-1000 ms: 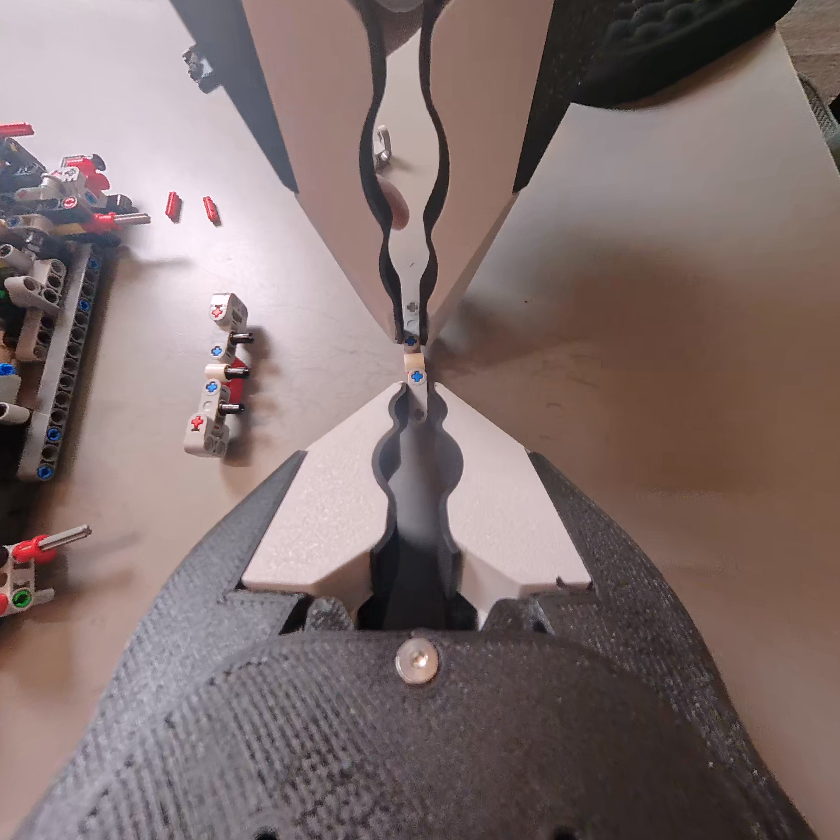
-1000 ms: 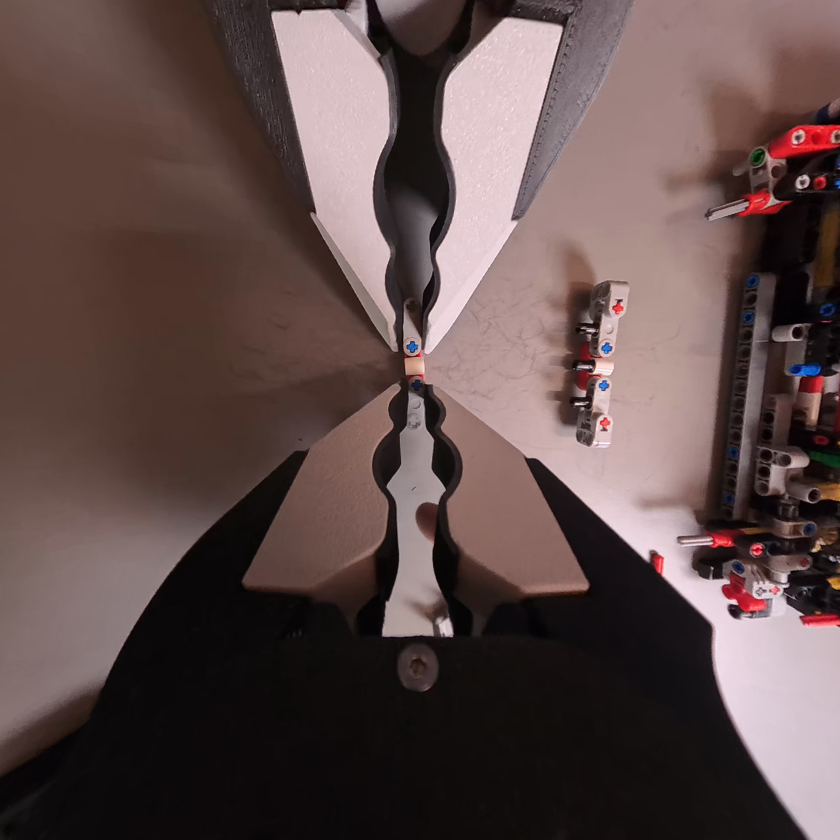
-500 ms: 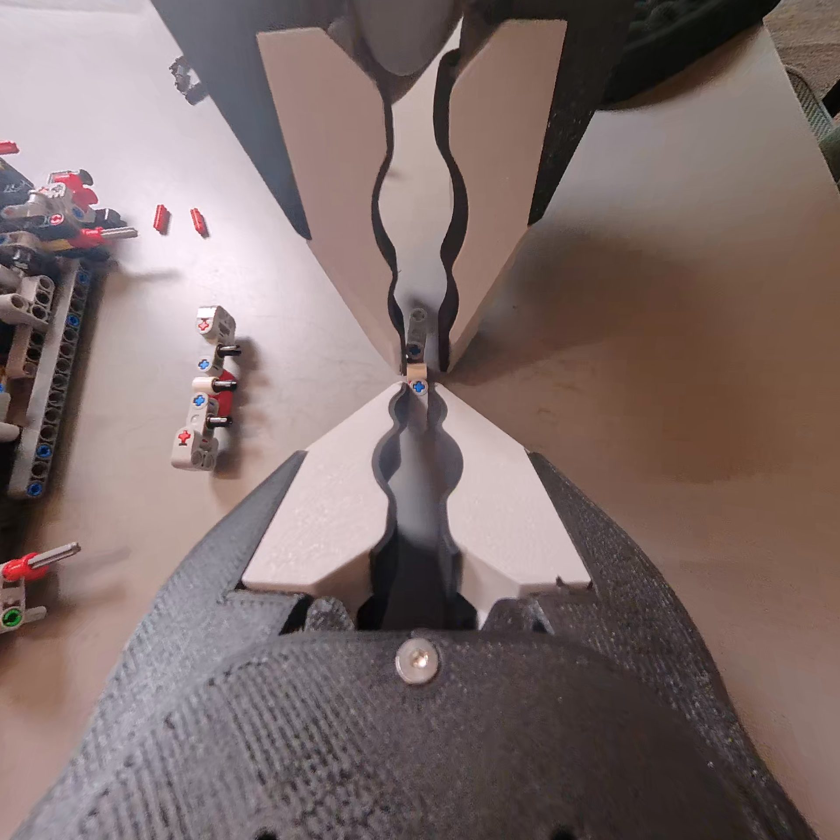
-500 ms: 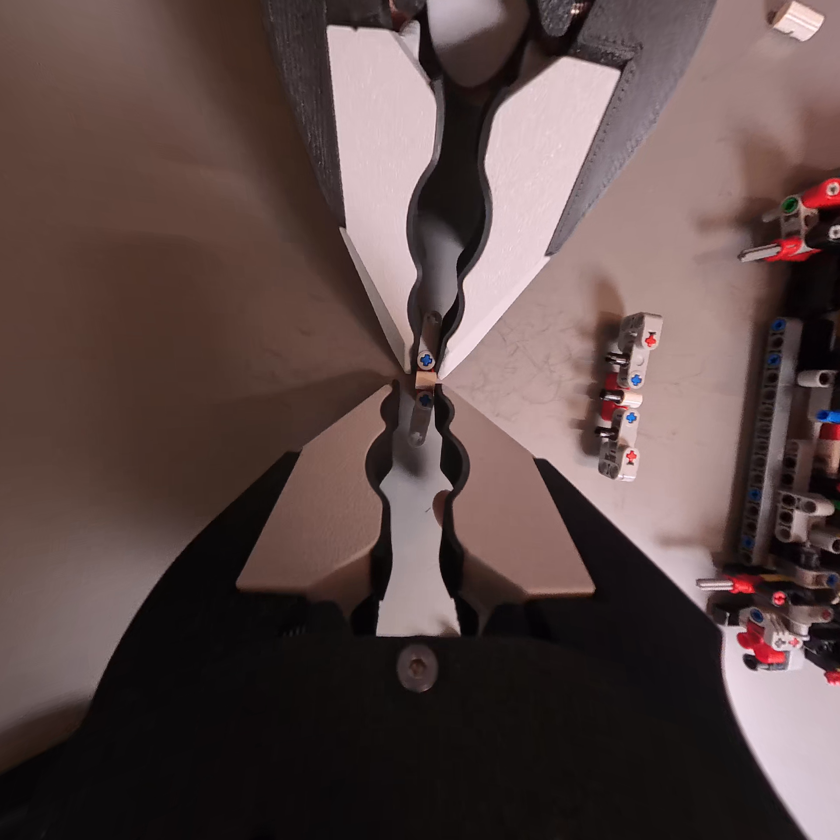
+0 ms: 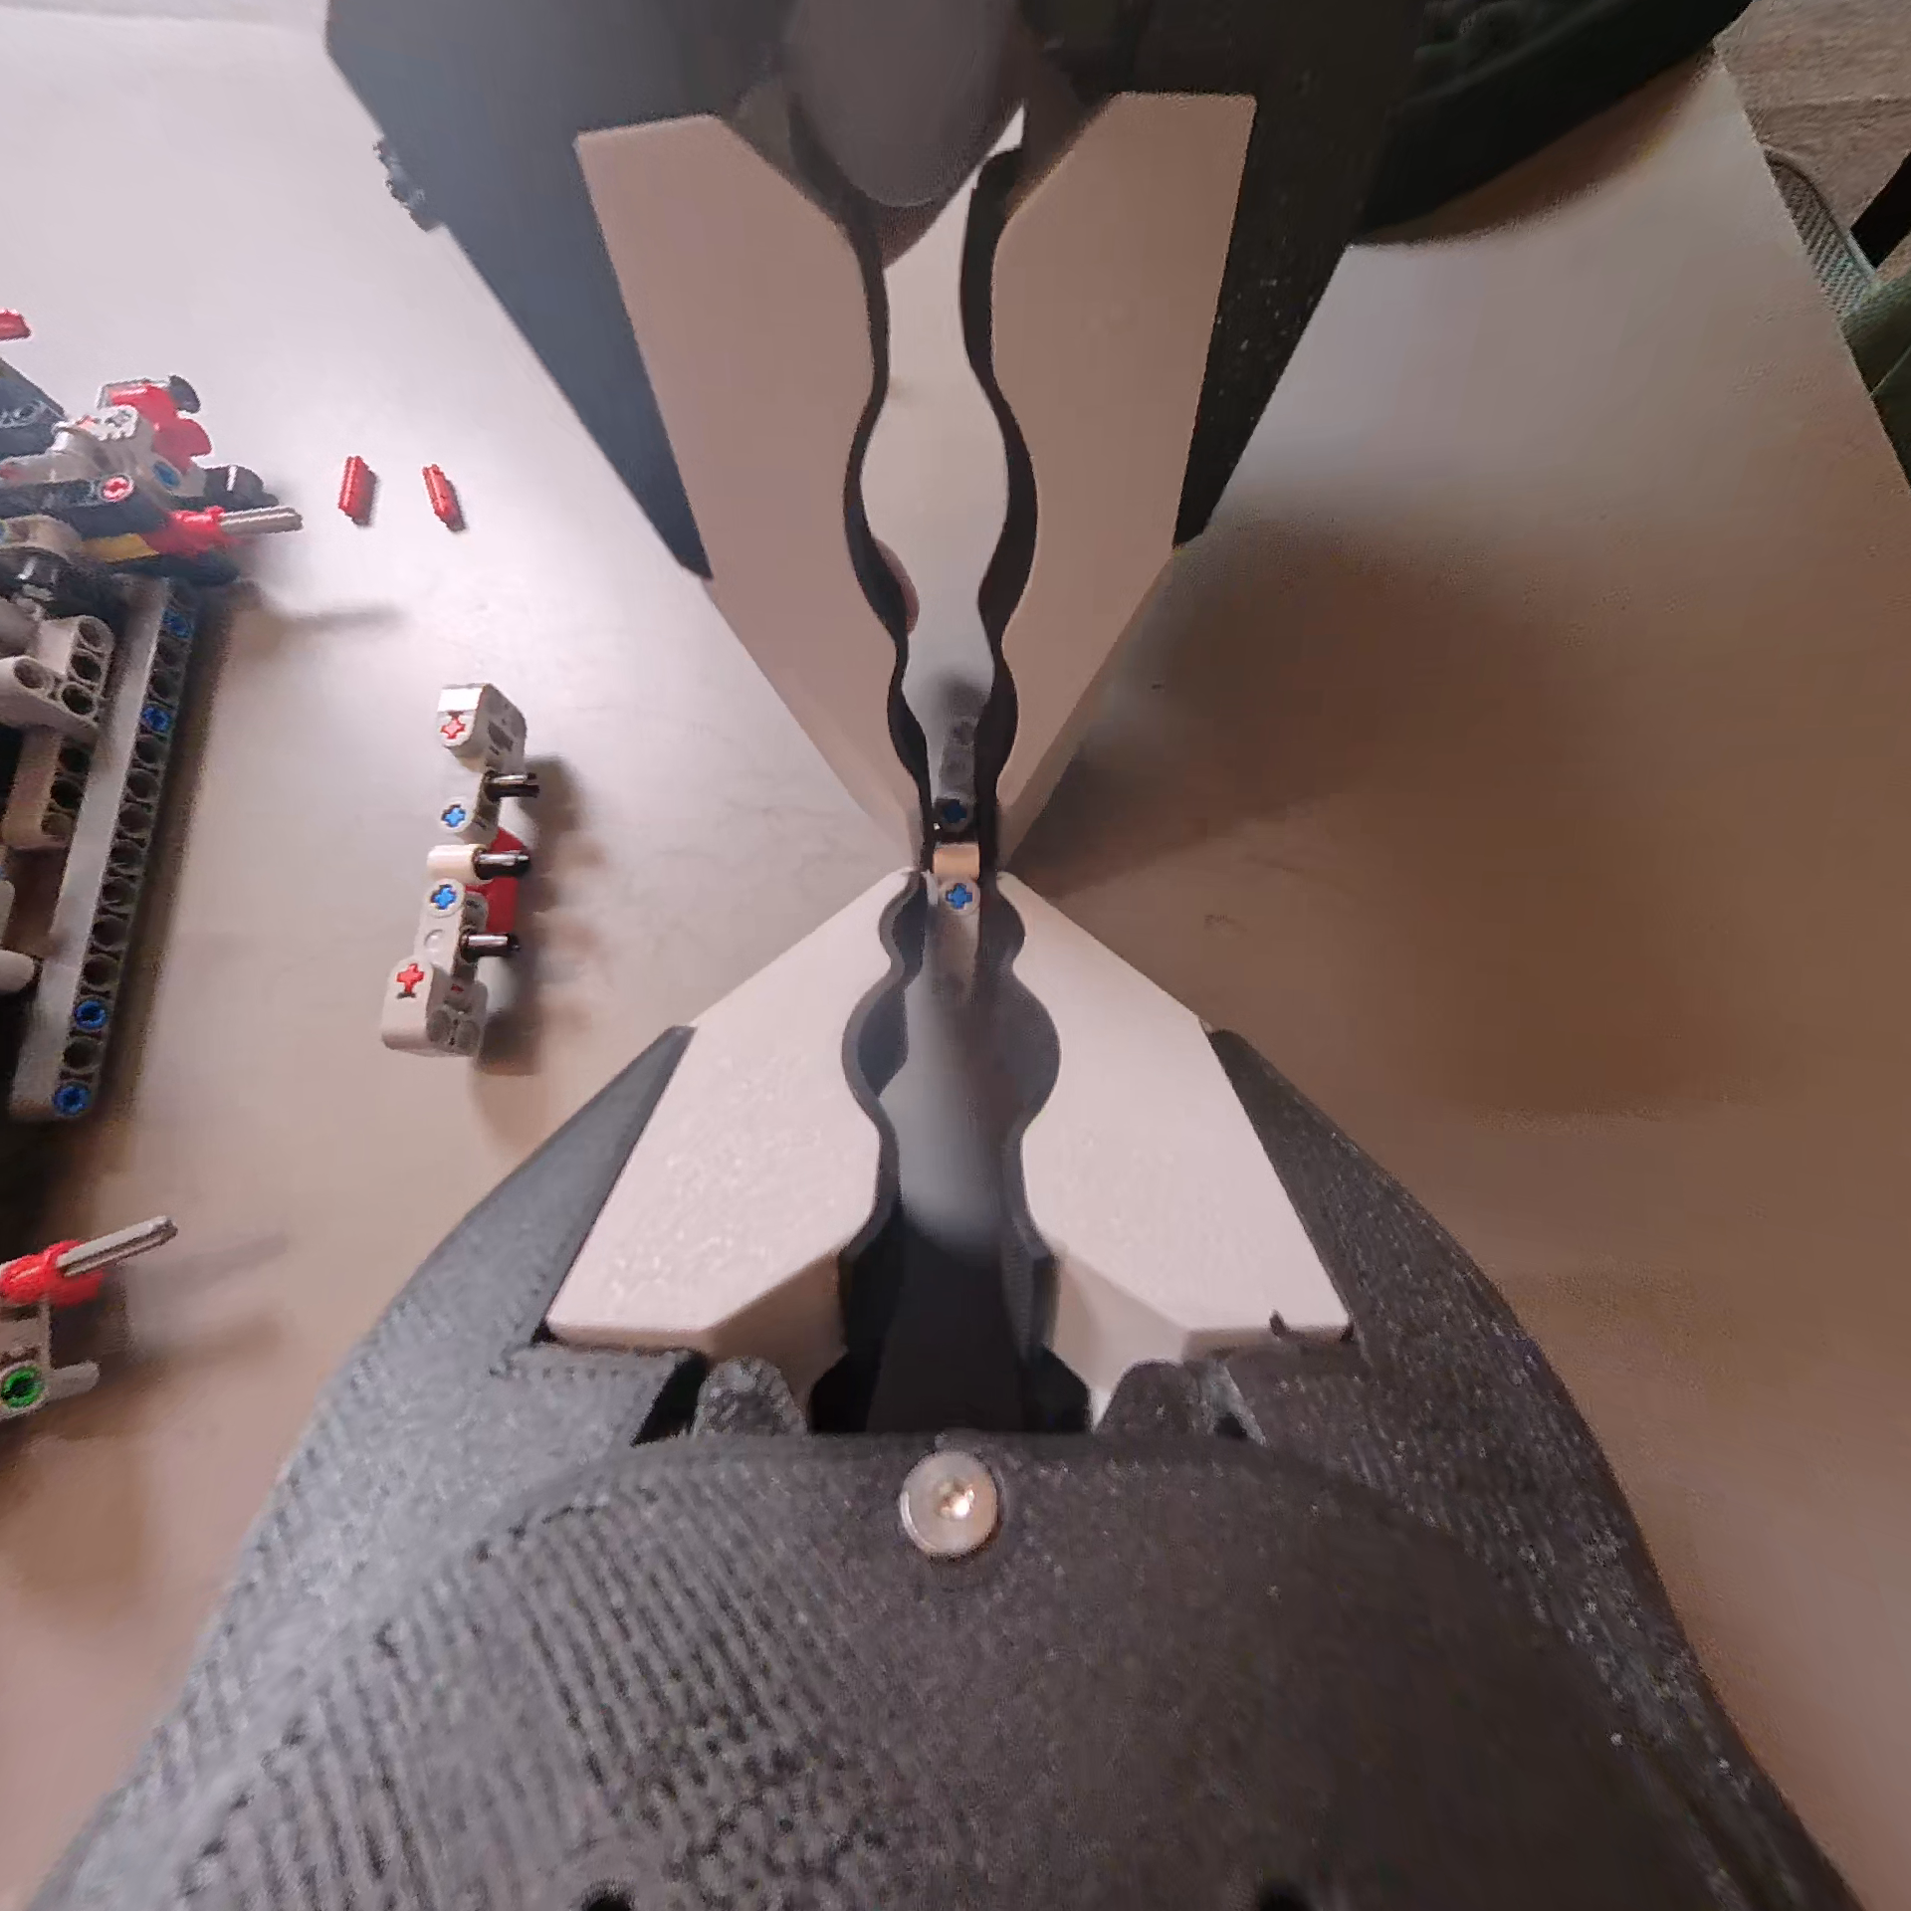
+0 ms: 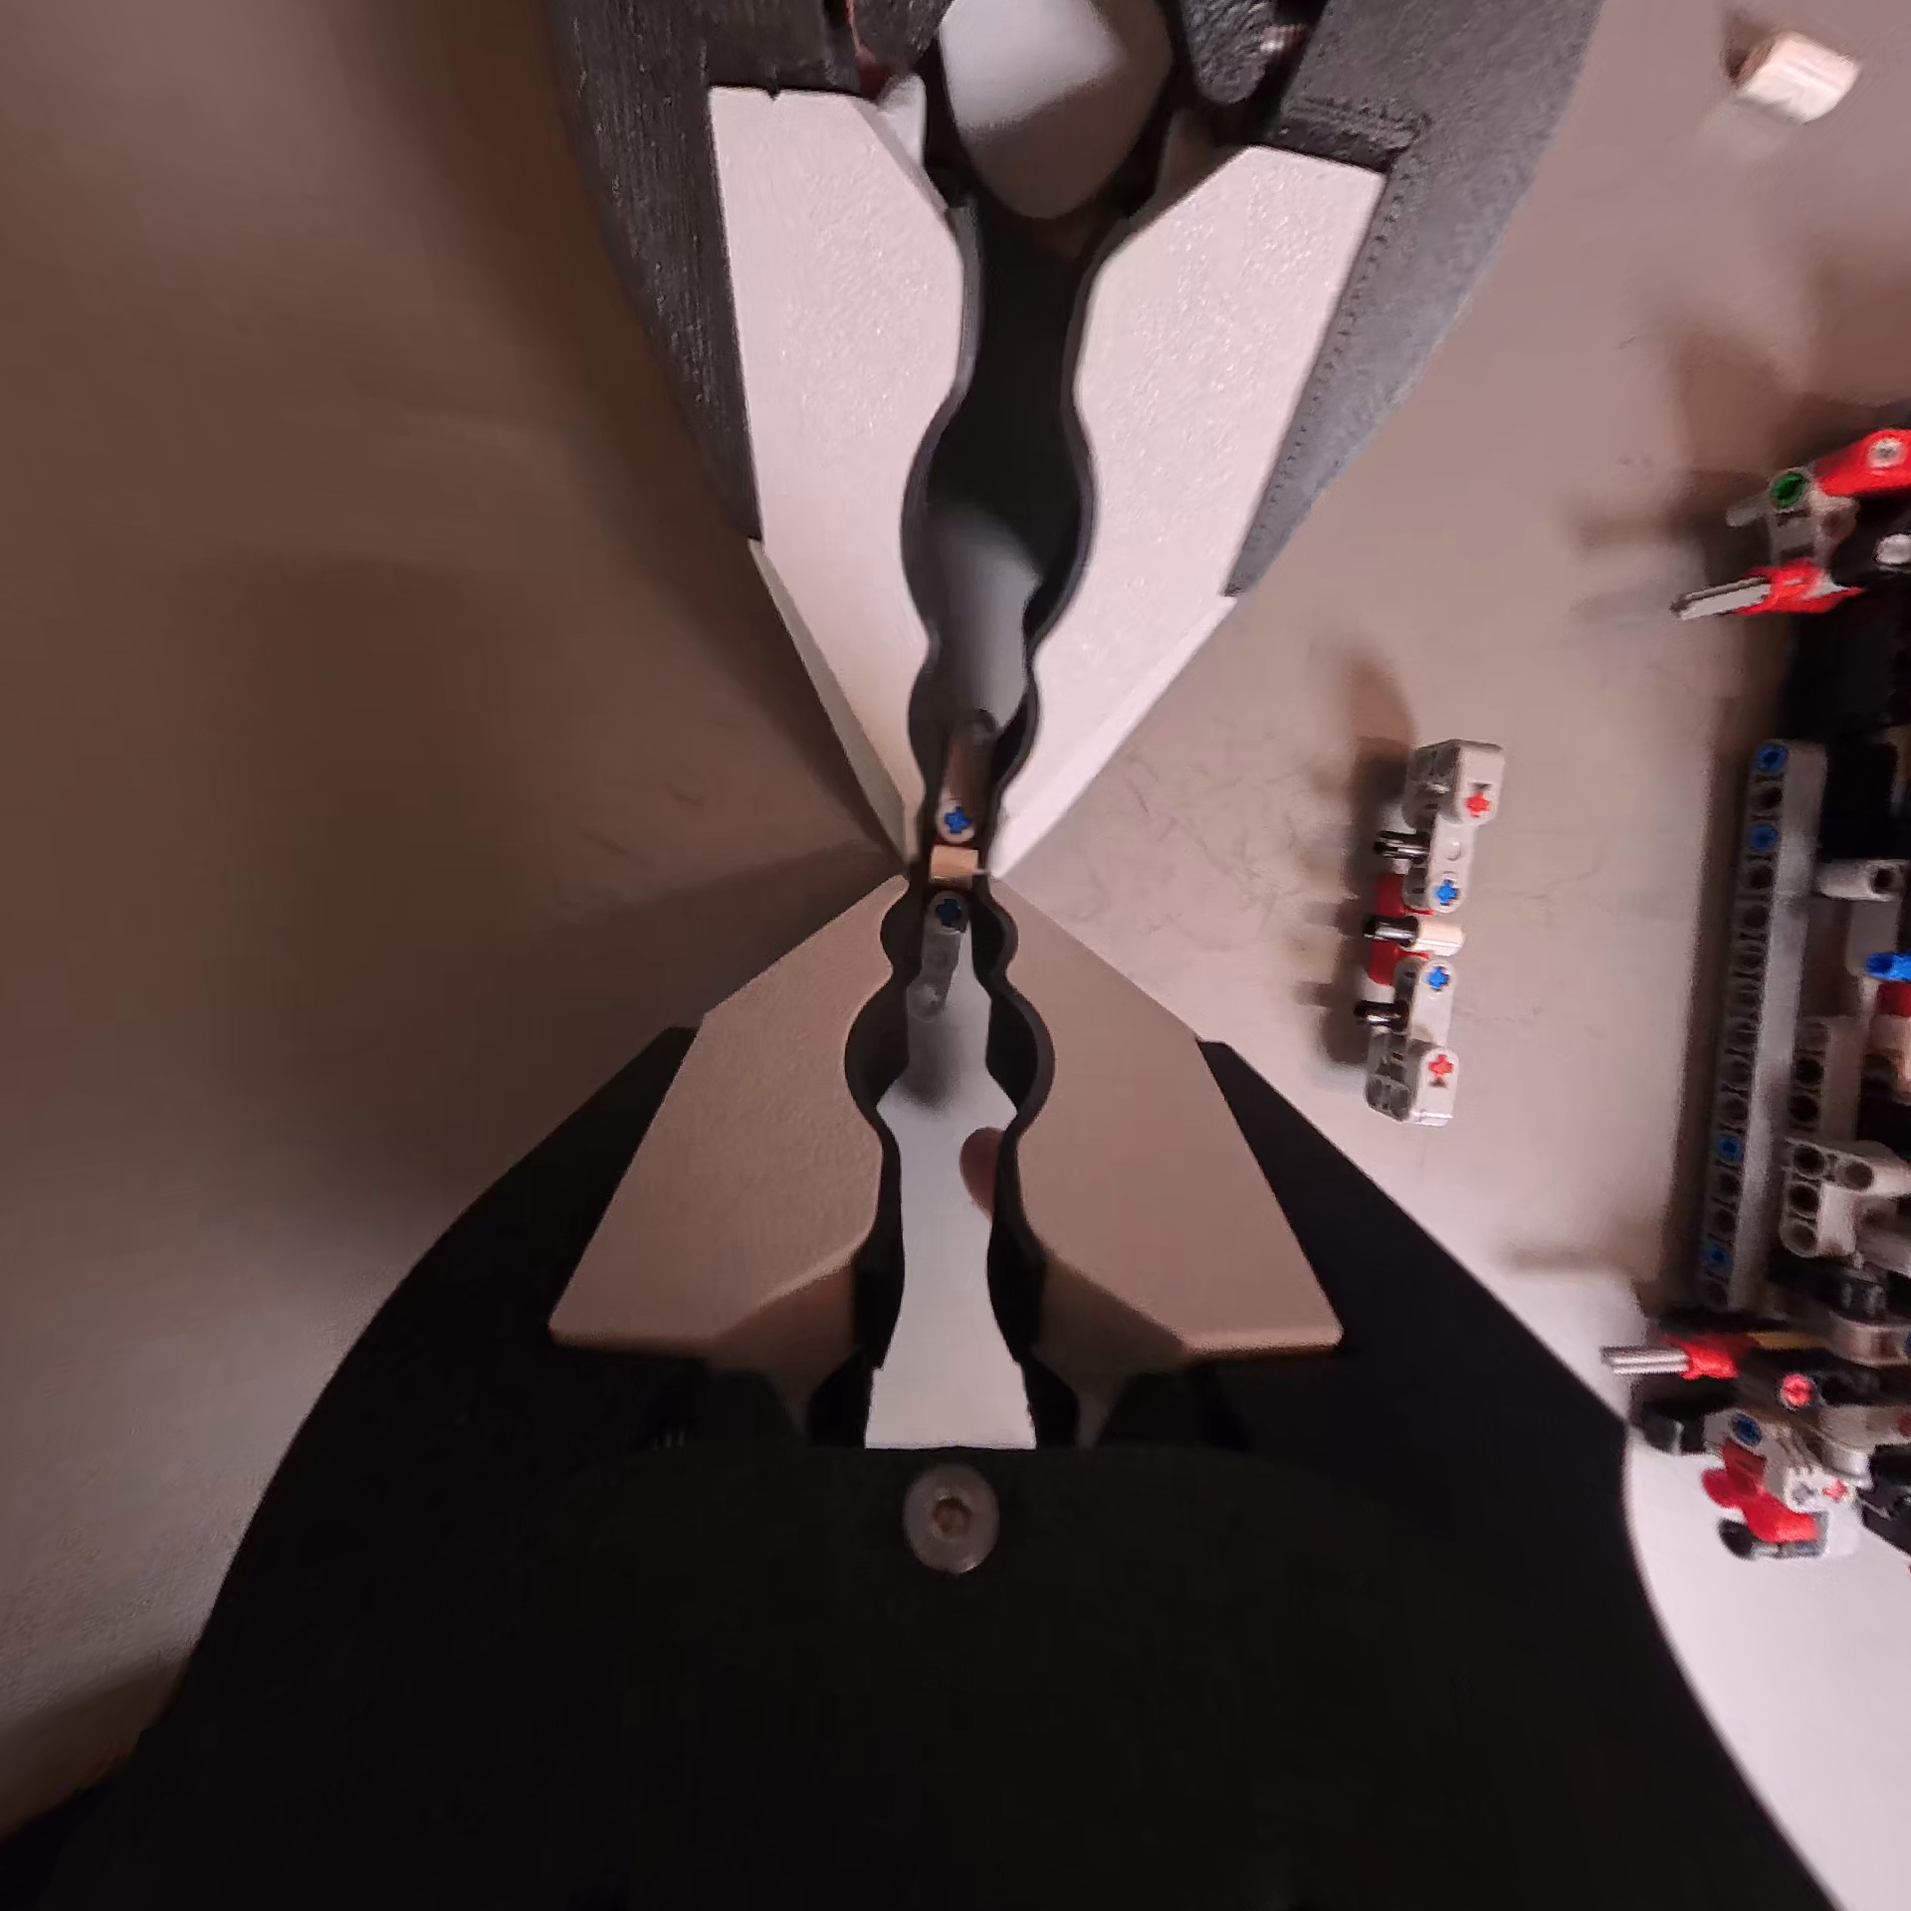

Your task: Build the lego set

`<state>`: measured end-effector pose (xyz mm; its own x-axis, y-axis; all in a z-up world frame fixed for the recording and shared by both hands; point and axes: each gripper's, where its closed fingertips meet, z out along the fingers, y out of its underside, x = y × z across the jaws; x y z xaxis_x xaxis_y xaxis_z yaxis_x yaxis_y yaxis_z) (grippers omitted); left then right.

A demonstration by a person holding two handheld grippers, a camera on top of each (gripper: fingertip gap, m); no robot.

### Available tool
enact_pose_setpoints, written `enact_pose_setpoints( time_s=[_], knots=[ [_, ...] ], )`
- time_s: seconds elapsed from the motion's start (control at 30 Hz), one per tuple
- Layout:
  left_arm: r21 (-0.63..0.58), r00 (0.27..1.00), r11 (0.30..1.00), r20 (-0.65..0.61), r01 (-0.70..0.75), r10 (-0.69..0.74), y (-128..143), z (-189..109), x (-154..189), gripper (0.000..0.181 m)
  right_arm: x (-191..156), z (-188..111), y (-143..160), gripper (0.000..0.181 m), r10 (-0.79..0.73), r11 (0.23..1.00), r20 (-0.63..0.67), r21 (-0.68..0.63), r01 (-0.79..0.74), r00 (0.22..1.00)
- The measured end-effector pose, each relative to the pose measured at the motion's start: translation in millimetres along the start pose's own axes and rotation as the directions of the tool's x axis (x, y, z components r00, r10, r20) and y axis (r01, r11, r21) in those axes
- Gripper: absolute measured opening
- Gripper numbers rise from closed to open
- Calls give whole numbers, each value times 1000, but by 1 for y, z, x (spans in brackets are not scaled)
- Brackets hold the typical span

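My left gripper is shut on a small grey beam with a blue pin in its end. My right gripper comes in from the top, tip to tip with it, and is shut on a second grey beam with a blue pin. A small tan piece sits between the two beams and joins them. In the right wrist view my right gripper holds its beam at the bottom. The left gripper holds its beam at the top, with the tan piece between. Both are held above the table.
A small grey sub-assembly with black pins and a red part lies on the table; it also shows in the right wrist view. The large build with a long grey beam sits beyond it. Two red pieces and a loose tan piece lie apart. The grippers are tip to tip, or close to it.
Both grippers stay tip to tip on the joined beams. The opposite gripper fills more of each view, and the table parts have shifted a little in both views.
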<state>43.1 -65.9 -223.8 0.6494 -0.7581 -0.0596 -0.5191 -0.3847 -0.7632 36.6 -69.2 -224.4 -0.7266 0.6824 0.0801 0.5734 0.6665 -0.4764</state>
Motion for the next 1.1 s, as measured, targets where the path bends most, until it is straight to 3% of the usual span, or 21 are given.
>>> enact_pose_setpoints(
  time_s=[0.2, 0.27, 0.43, 0.77, 1.1],
  knots=[
    [13, 998, 999, 45, -46, 45, -2, -4, -3, 6, 1, -17, -12, 20, 107, 942, -22, 322, -95, 994],
    [73, 997, 996, 61, -59, 55, -12, -10, -4, 6, 5, -28, -11, 26, 93, 906, -71, 420, -55, 993],
    [171, 980, 975, 167, -138, 110, -29, -28, -9, 6, 8, -50, -14, 28, 18, 846, -197, 526, 90, 980],
    [169, 975, 969, 161, -180, 153, -34, -27, 2, 6, -3, -48, -23, 7, -70, 808, -255, 553, 205, 965],
    [118, 980, 978, 119, -174, 160, -30, -25, 12, 6, -13, -43, -24, 8, -148, 787, -268, 551, 278, 952]
  ],
)
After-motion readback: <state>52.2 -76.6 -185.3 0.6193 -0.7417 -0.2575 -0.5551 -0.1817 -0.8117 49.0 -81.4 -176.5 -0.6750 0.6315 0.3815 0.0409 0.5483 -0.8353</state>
